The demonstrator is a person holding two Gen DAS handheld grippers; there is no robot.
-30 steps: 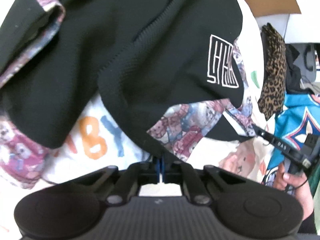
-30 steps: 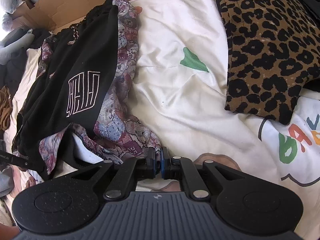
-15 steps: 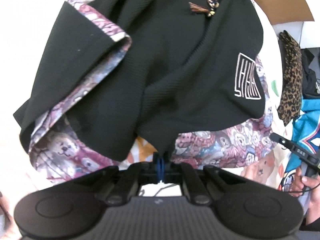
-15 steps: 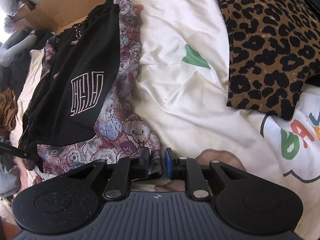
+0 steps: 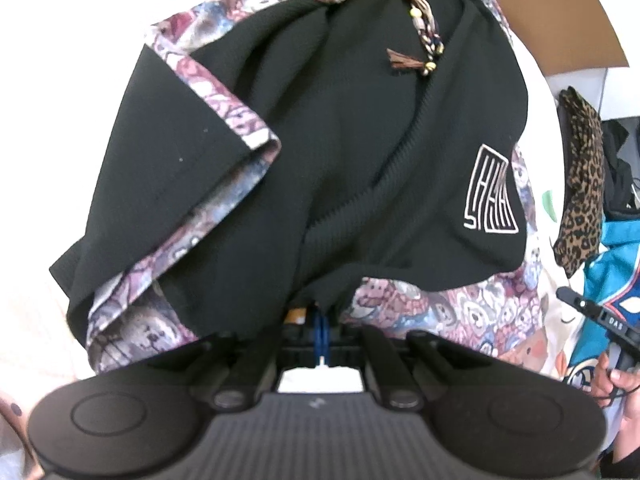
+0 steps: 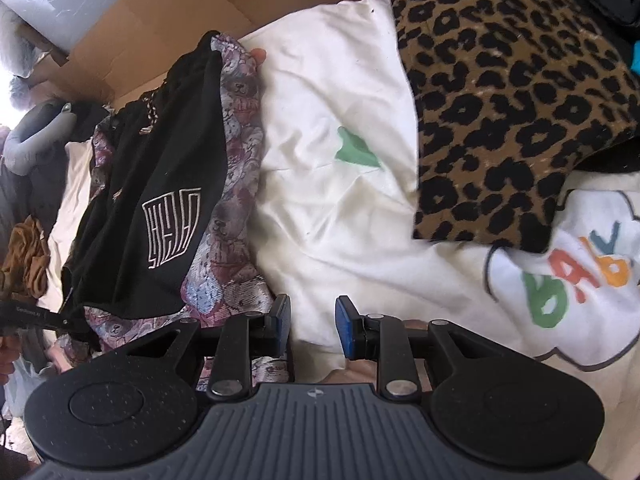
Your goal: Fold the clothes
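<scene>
- Since a second ago, the right gripper (image 6: 313, 322) has let go: its jaws, then pinched on the bear-print hem, have just been opening and now stand apart with nothing between them, only white bedding showing in the gap.
- One pair of black shorts (image 5: 320, 152) with bear-print lining fills the left wrist view from 9 to 3 o'clock, spread wider and flatter than a second ago, when it bunched near the lens.
- Left gripper (image 5: 322, 334) clenched on the shorts' lower black edge at 6 o'clock, fabric draping over its blue pads.
- One beaded drawstring (image 5: 420, 32) lies at 12 o'clock; one white line logo (image 5: 490, 190) sits at 3 o'clock.
- From the right wrist, the shorts (image 6: 160, 200) lie at 9 o'clock on the white bedding (image 6: 340, 200), just beside the left blue pad.
- One leopard-print cloth (image 6: 500, 100) rests at 1 o'clock, well apart from the shorts; one cardboard sheet (image 6: 180, 12) at 11.
</scene>
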